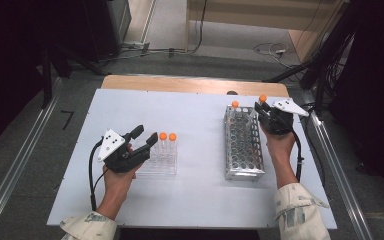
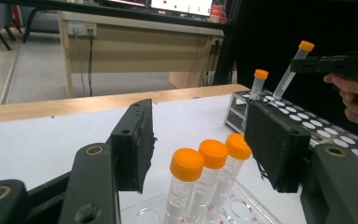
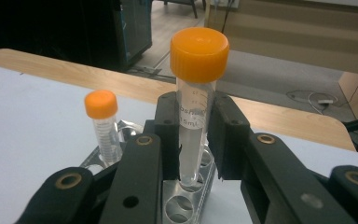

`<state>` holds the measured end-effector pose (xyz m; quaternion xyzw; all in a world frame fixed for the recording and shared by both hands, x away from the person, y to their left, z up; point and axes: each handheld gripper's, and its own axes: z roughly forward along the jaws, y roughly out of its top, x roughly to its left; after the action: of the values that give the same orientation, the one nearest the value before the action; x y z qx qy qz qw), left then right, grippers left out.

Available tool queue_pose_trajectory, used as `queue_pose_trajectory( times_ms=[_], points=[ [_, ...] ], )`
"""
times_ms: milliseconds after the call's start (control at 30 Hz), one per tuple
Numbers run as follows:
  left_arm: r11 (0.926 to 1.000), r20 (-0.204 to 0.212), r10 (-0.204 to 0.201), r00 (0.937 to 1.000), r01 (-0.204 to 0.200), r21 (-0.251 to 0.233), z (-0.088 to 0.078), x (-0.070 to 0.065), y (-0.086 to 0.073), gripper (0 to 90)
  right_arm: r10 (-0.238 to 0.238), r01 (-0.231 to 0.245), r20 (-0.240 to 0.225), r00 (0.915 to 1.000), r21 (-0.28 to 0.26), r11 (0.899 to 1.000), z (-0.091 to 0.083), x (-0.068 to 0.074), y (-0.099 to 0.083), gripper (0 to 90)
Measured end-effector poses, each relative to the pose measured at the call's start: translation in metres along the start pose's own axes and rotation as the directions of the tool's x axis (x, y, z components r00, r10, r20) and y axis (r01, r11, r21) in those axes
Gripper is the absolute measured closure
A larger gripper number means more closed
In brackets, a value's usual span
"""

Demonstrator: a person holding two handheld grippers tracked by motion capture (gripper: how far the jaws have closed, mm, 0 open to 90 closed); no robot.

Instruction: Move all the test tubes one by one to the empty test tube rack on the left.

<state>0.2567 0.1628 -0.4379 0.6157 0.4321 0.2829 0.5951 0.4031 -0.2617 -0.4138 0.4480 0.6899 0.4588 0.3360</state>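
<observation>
Three clear tubes with orange caps stand in a clear plastic rack at the table's left. My left gripper is open, and its pads straddle those tubes without touching them. At the right lies a metal rack with several holes. One orange-capped tube stands in its far corner. My right gripper is shut on another orange-capped tube, held upright. That tube's tip hangs just above a hole at the metal rack's far end.
A white table carries both racks, with a wooden edge at the far side. Cables lie on the floor beyond. A metal rail runs along the table's right side. Bare table lies between the two racks.
</observation>
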Motion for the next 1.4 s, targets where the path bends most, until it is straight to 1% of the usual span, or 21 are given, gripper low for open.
queue_pose_trajectory(
  times_ms=[200,367,433,467,567,633,733,767,800,833,867,1033,1067,1100,1133,1167,1233,1300,1333,1367,1400],
  points=[
    [1.0,0.0,0.0,1.0,0.0,-0.003,-0.001,0.0,0.001,41.9,-0.007,0.007,-0.02,0.9998,-0.025,1.0,-0.011,0.005,0.01,72.3],
    [0.9999,0.007,-0.002,1.0,0.002,-0.011,-0.002,-0.002,0.003,42.0,-0.017,0.014,-0.075,0.997,-0.035,0.999,-0.027,0.015,0.019,72.3],
    [0.9999,0.007,-0.002,1.0,0.002,-0.013,-0.002,-0.002,0.003,42.0,-0.024,0.021,-0.109,0.9937,-0.029,0.999,-0.033,0.021,0.021,72.3],
    [0.9999,0.009,-0.001,1.0,0.001,-0.014,-0.002,-0.002,0.004,42.0,-0.024,0.021,-0.109,0.9937,-0.029,0.999,-0.033,0.021,0.021,72.3],
    [0.9997,0.015,-0.002,0.9999,0.002,-0.023,-0.003,-0.004,0.006,42.4,-0.051,0.047,-0.18,0.9823,-0.024,0.999,-0.043,0.037,0.023,72.3],
    [0.9996,0.021,-0.001,0.9998,0.001,-0.029,-0.004,-0.006,0.008,42.4,-0.056,0.052,-0.196,0.9789,-0.025,0.998,-0.046,0.042,0.024,72.3],
    [0.9994,0.037,0.001,0.9993,0.001,-0.034,-0.005,-0.01,0.01,42.4,-0.082,0.077,-0.251,0.9646,-0.031,0.997,-0.053,0.059,0.025,72.3],
    [0.9994,0.043,0.001,0.9991,0.001,-0.036,-0.005,-0.011,0.011,42.4,-0.097,0.093,-0.288,0.9527,-0.027,0.995,-0.057,0.071,0.025,72.3],
    [0.9994,0.049,0.004,0.9988,-0.003,-0.035,-0.005,-0.013,0.012,42.3,-0.102,0.099,-0.306,0.9466,-0.026,0.995,-0.059,0.076,0.025,72.3],
    [0.9994,0.057,0.005,0.9983,-0.003,-0.036,-0.006,-0.015,0.013,42.3,-0.102,0.099,-0.306,0.9466,-0.026,0.995,-0.059,0.076,0.025,72.3],
    [0.9994,0.064,0.008,0.9979,-0.006,-0.034,-0.006,-0.017,0.014,41.9,-0.113,0.111,-0.341,0.9332,-0.027,0.993,-0.061,0.087,0.024,72.3],
    [0.9995,0.097,0.014,0.9952,-0.011,-0.029,-0.006,-0.025,0.017,40.8,-0.113,0.123,-0.415,0.9027,-0.003,0.992,-0.064,0.111,0.016,72.3],
    [0.9995,0.103,0.015,0.9945,-0.012,-0.03,-0.006,-0.027,0.018,40.8,-0.113,0.123,-0.415,0.9027,-0.003,0.992,-0.064,0.111,0.016,72.3],
    [0.9995,0.108,0.015,0.994,-0.012,-0.03,-0.006,-0.028,0.018,40.9,-0.122,0.143,-0.431,0.8942,0.016,0.99,-0.062,0.119,0.011,72.2],
    [0.9995,0.113,0.017,0.9935,-0.014,-0.029,-0.007,-0.029,0.019,40.9,-0.122,0.146,-0.439,0.8903,0.02,0.989,-0.062,0.123,0.01,72.2],
    [0.9994,0.118,0.019,0.9929,-0.016,-0.029,-0.007,-0.03,0.02,40.9,-0.122,0.146,-0.439,0.8903,0.02,0.989,-0.062,0.123,0.01,72.2],
    [0.9994,0.123,0.022,0.9922,-0.018,-0.029,-0.007,-0.032,0.02,40.8,-0.131,0.162,-0.458,0.8792,0.03,0.986,-0.06,0.133,0.005,72.2],
    [0.9996,0.132,0.024,0.9909,-0.021,-0.021,-0.007,-0.033,0.02,39.7,-0.134,0.168,-0.463,0.8763,0.032,0.985,-0.059,0.135,0.003,72.2],
    [0.9996,0.14,0.023,0.9899,-0.021,-0.017,-0.006,-0.034,0.02,39.6,-0.137,0.177,-0.475,0.8694,0.04,0.983,-0.059,0.14,0.0,72.2],
    [0.9997,0.142,0.025,0.9895,-0.024,-0.012,-0.006,-0.035,0.019,39.6,-0.137,0.177,-0.475,0.8694,0.04,0.983,-0.059,0.14,0.0,72.2],
    [0.9996,0.15,0.028,0.9883,-0.027,-0.009,-0.005,-0.036,0.019,39.5,-0.143,0.188,-0.485,0.8628,0.044,0.981,-0.058,0.145,-0.003,72.2]
  ],
)
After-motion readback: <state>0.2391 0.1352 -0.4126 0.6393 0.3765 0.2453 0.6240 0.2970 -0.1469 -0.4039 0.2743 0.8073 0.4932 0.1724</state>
